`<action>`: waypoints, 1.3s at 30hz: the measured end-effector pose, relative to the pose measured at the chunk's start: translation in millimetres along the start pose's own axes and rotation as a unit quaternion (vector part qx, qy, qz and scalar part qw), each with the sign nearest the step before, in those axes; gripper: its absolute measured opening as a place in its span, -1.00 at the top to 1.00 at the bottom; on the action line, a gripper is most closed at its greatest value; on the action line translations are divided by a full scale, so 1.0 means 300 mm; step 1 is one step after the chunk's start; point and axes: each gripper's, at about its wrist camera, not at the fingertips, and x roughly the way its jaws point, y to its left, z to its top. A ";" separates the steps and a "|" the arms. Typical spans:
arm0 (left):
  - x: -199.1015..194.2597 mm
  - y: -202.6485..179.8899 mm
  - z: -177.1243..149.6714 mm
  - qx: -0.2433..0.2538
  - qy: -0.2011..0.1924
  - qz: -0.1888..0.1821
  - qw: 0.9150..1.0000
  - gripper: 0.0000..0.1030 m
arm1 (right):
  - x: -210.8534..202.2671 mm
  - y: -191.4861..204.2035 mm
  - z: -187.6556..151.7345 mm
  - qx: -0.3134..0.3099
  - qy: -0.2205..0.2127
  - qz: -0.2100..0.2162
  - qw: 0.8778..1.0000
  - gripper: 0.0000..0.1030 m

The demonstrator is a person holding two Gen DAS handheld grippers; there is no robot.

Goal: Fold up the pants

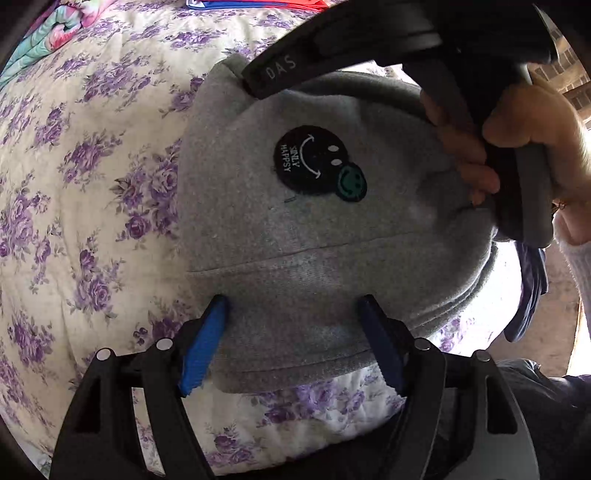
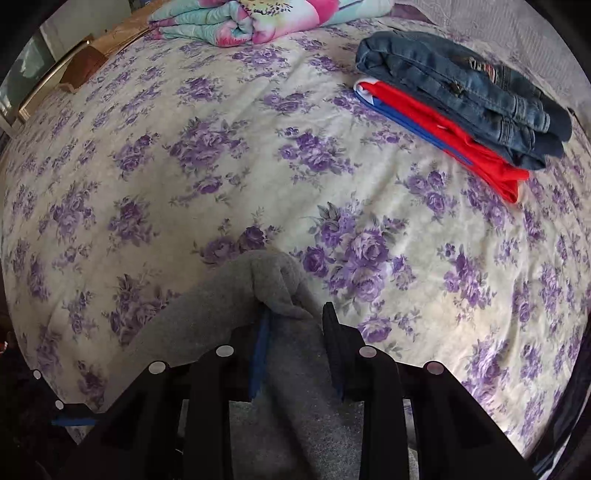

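The grey sweatpants [image 1: 295, 236] lie folded in a compact stack on the floral bedspread, with a black smiley patch [image 1: 314, 162] on top. My left gripper [image 1: 295, 314] is open, its blue fingers [image 1: 207, 350] straddling the near edge of the stack. My right gripper [image 2: 295, 317] shows in the left wrist view [image 1: 280, 70] at the far side of the stack, held by a hand [image 1: 517, 147]. In its own view its jaws stand apart with a bunched grey corner of the pants [image 2: 273, 280] between them.
The floral bedspread [image 2: 221, 166] covers the bed. Folded blue jeans [image 2: 461, 88] lie on a folded red and blue garment [image 2: 461, 147] at the far right. A rolled pastel blanket [image 2: 240, 22] lies at the far edge. A dark blue cloth [image 1: 528, 295] hangs at the right.
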 end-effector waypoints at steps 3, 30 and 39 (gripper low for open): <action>-0.074 0.062 -0.004 -0.024 -0.015 -0.030 0.999 -0.35 | -0.096 -0.045 0.001 0.024 -0.017 0.017 0.999 0.45; 0.052 0.108 0.102 -0.062 0.026 -0.183 0.981 -0.86 | -0.454 -0.281 -0.702 0.328 -0.066 0.071 0.940 -0.25; -0.032 0.126 0.046 -0.060 -0.003 -0.194 0.979 -0.17 | -0.350 -0.284 -0.680 0.349 -0.047 0.057 0.934 -0.40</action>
